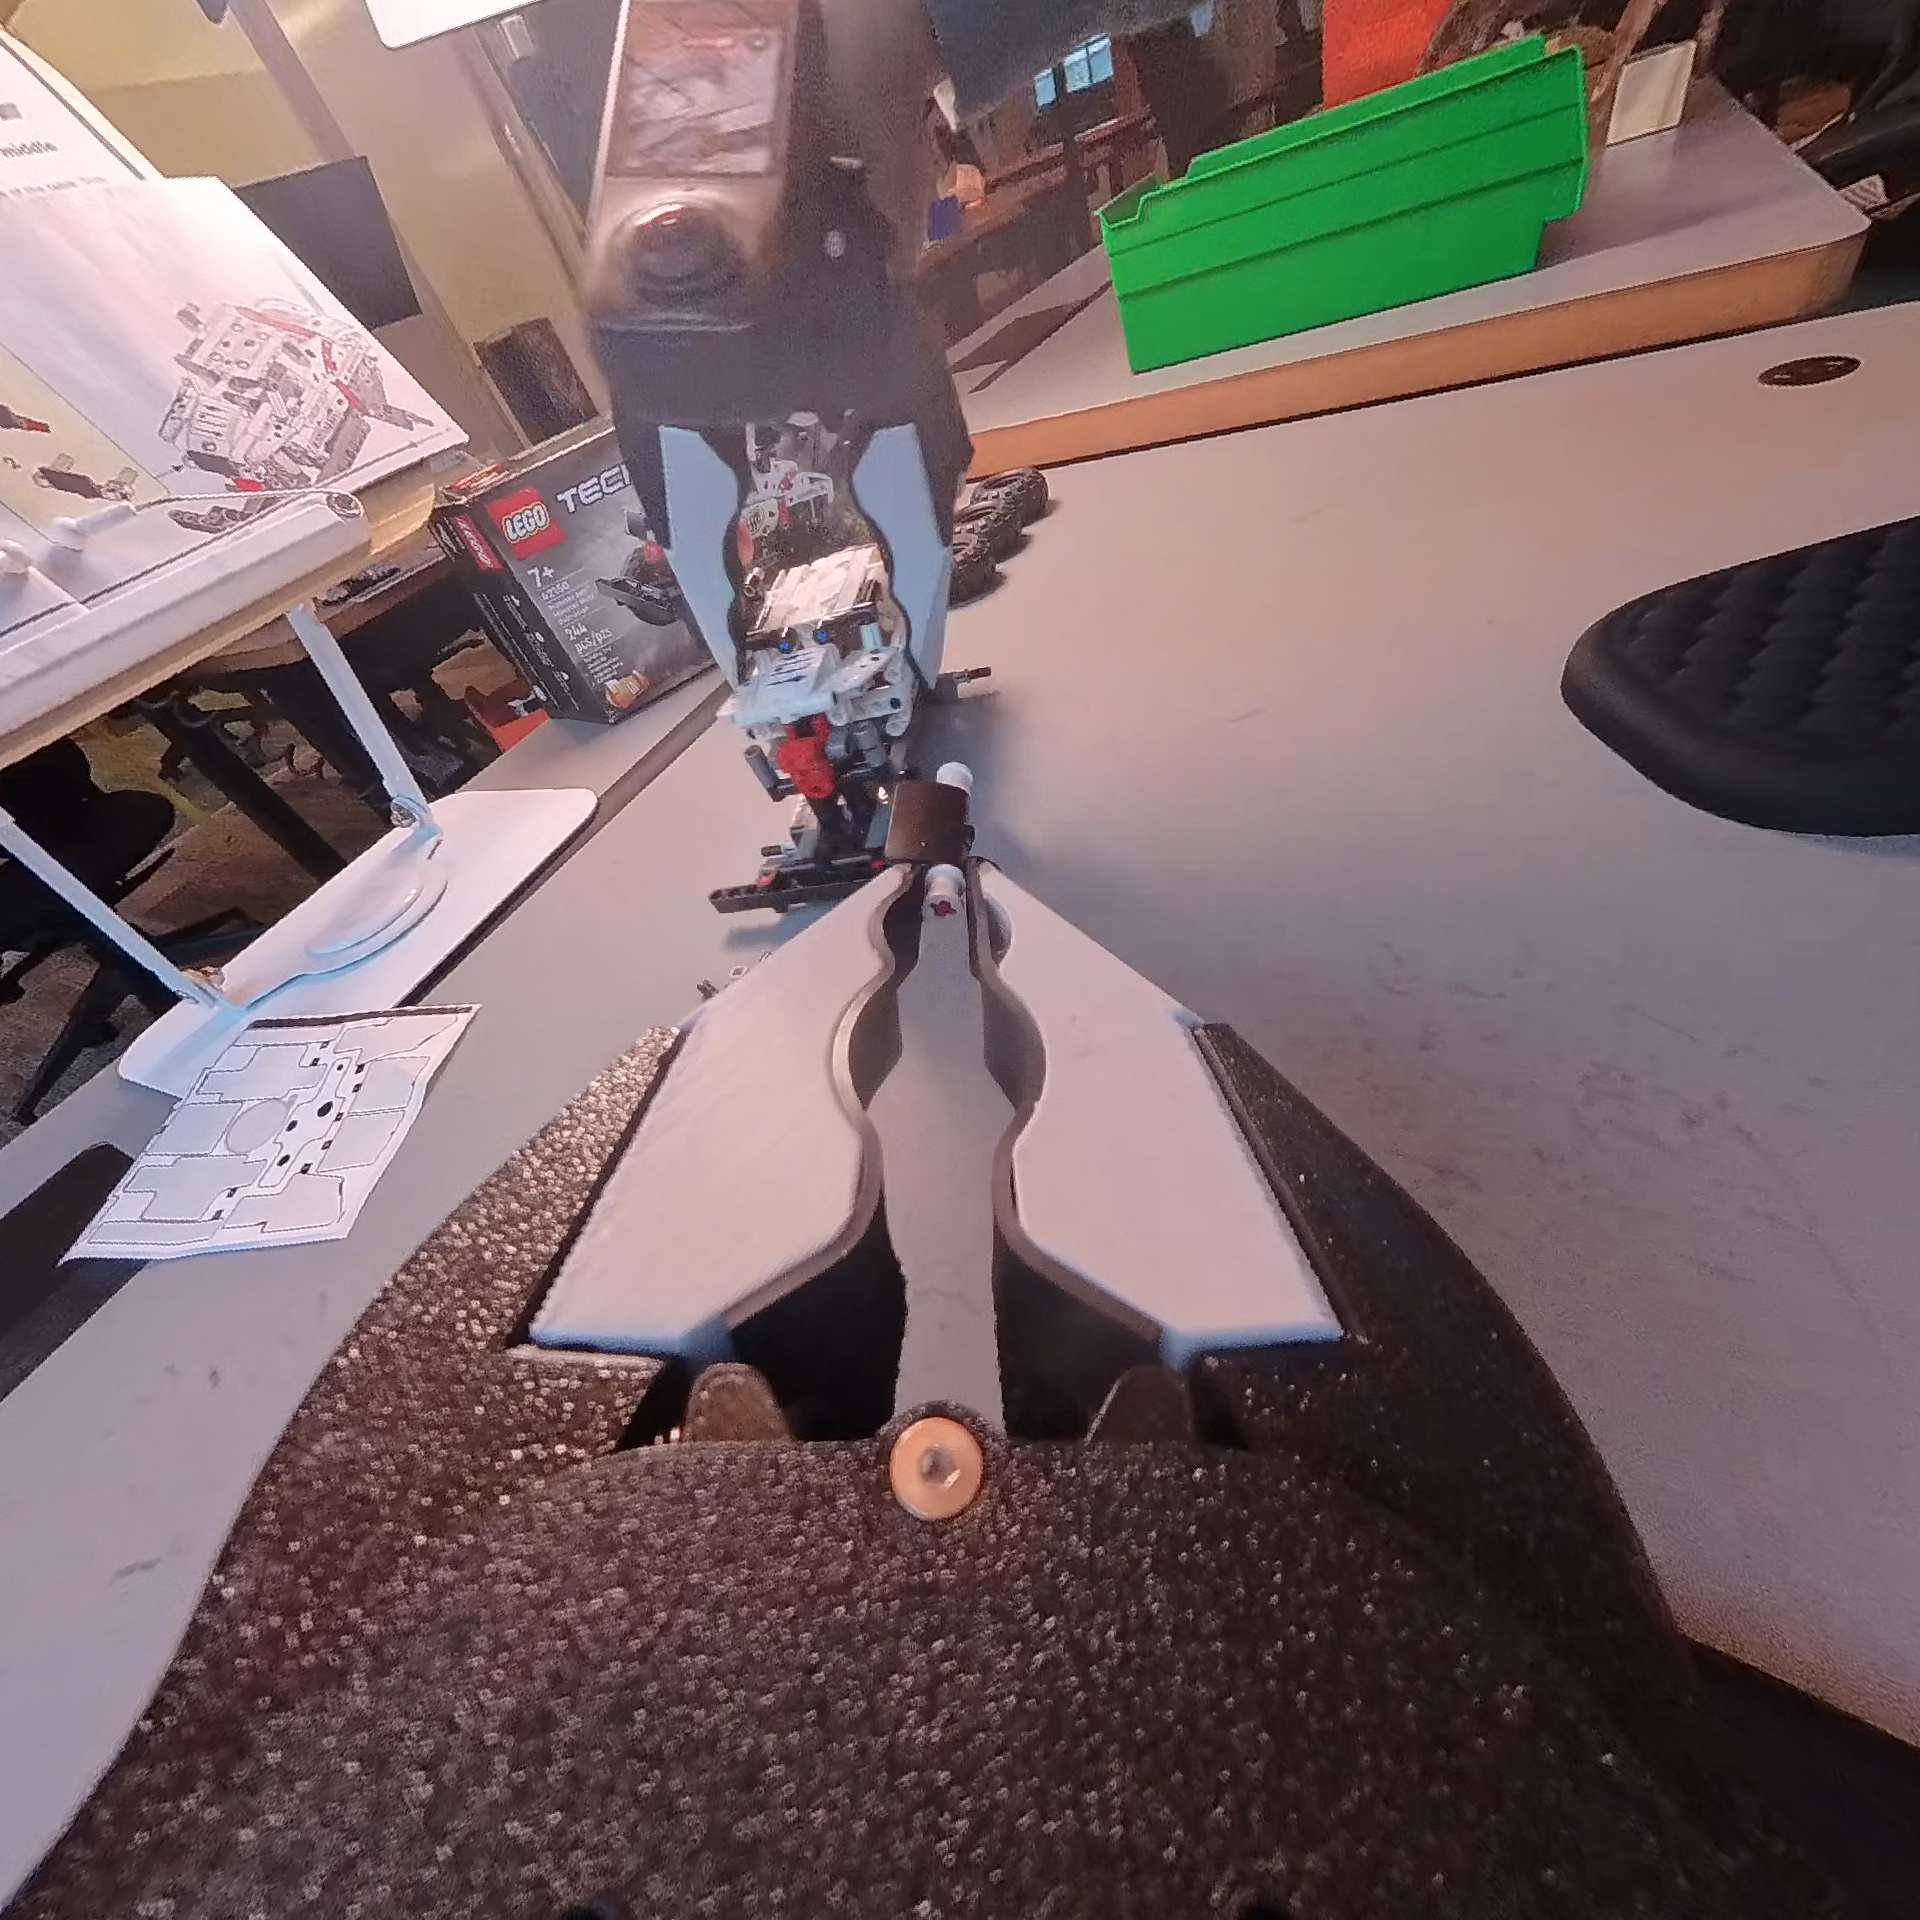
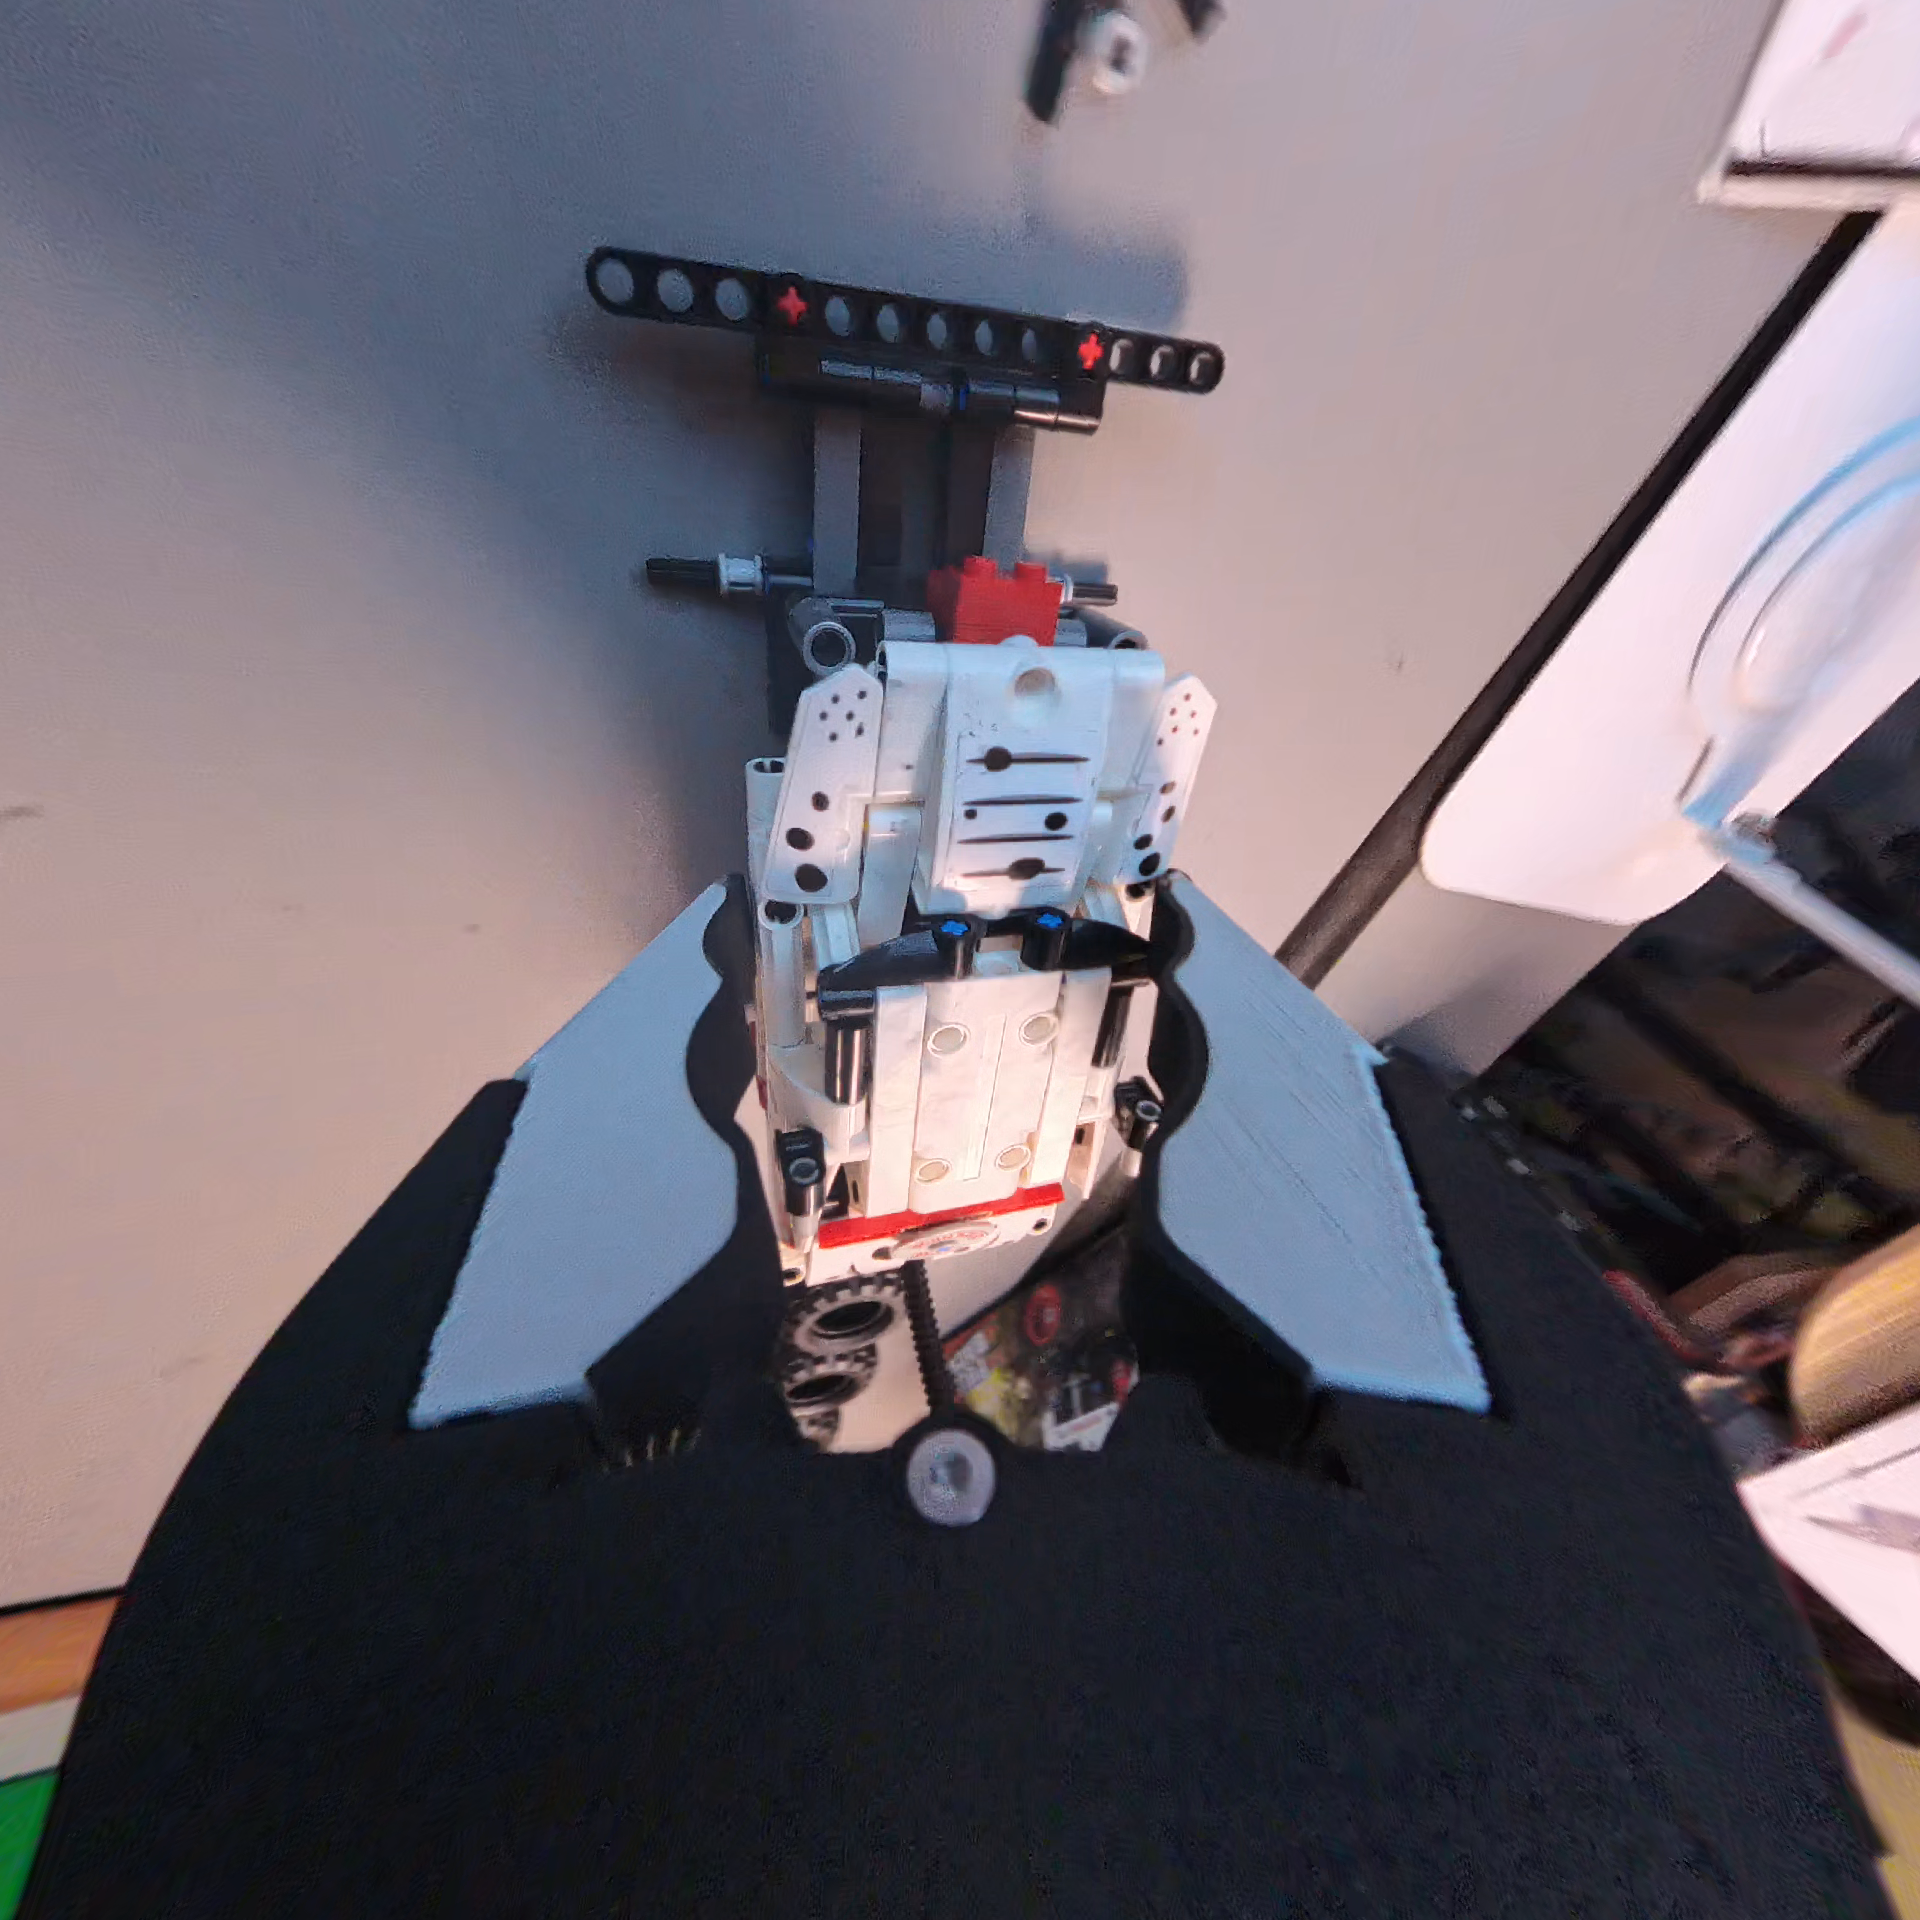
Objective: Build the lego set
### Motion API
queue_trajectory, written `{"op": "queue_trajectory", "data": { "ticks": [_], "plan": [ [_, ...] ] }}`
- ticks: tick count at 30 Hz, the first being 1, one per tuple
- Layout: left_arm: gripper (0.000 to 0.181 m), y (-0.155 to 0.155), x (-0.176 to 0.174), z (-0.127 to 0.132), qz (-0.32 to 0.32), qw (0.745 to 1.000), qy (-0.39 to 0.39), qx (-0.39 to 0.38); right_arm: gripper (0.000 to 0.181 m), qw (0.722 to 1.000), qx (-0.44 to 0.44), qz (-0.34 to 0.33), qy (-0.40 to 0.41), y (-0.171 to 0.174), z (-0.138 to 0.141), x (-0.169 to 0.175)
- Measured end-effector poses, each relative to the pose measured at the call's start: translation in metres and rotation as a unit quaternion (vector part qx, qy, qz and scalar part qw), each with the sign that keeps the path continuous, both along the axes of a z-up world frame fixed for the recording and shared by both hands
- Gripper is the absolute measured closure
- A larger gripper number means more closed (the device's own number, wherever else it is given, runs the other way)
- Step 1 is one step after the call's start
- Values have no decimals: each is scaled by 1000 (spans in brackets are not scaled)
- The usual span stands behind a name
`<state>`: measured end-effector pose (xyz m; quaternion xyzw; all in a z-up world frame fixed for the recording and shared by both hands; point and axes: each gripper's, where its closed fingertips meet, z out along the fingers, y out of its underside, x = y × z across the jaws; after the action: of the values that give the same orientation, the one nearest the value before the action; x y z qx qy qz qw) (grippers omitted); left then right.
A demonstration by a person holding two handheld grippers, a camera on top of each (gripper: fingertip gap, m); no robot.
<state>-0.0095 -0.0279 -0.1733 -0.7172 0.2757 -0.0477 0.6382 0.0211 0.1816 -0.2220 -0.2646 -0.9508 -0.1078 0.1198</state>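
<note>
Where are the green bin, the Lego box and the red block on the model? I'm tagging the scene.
green bin (image 1: pixel 1340 223), left wrist view, on its front wall.
Lego box (image 1: pixel 561 592), left wrist view, on its front face.
red block (image 2: pixel 992 603), right wrist view, on its face.

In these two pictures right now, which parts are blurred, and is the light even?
Left wrist view: the right gripper and its camera body are motion-blurred, the table is sharp, with a warm orange cast, and the wide lens bends the edges. Right wrist view: the lego model is fairly sharp but its white panels are overexposed; the white stand base is smeared.
</note>
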Motion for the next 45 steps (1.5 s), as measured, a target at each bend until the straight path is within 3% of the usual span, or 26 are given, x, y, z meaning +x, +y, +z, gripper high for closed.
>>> {"op": "queue_trajectory", "data": {
  "ticks": [5, 7, 9, 13, 18, 25, 27, 30, 32, 37, 45],
  "plan": [
    [175, 0, 1, -2, -5, 1000, 0, -5, 105, 973, 79, 217, -1, -40, 2, 25],
    [175, -1, 3, -2, -7, 1000, 3, -5, 97, 970, 80, 229, 17, -53, 7, 36],
    [175, -1, 5, -2, -8, 1000, 7, -3, 93, 978, 58, 195, 52, -61, 17, 46],
    [176, -1, 7, -3, -11, 1000, 12, -5, 93, 982, -78, 42, 167, -87, 40, 56],
    [176, -4, 15, 0, -20, 1000, 16, 1, 110, 900, -217, -137, 353, -108, 54, 55],
    [176, -4, 21, -3, -28, 999, 26, 0, 124, 785, -181, -281, 522, -95, 34, 62],
    [176, -4, 21, -3, -28, 999, 26, -1, 127, 773, -171, -288, 539, -94, 33, 56],
    [176, -4, 20, -4, -27, 999, 28, 0, 132, 805, -116, -268, 517, -88, 23, 49],
    [176, -4, 19, -4, -25, 999, 31, 1, 145, 826, -113, -241, 497, -93, 21, 43],
    [176, -4, 20, -7, -27, 999, 32, -5, 149, 866, -92, -201, 449, -94, 20, 38],
    [176, -3, 19, -7, -27, 999, 32, -6, 166, 892, -111, -103, 426, -104, 23, 38]
  ]
}}
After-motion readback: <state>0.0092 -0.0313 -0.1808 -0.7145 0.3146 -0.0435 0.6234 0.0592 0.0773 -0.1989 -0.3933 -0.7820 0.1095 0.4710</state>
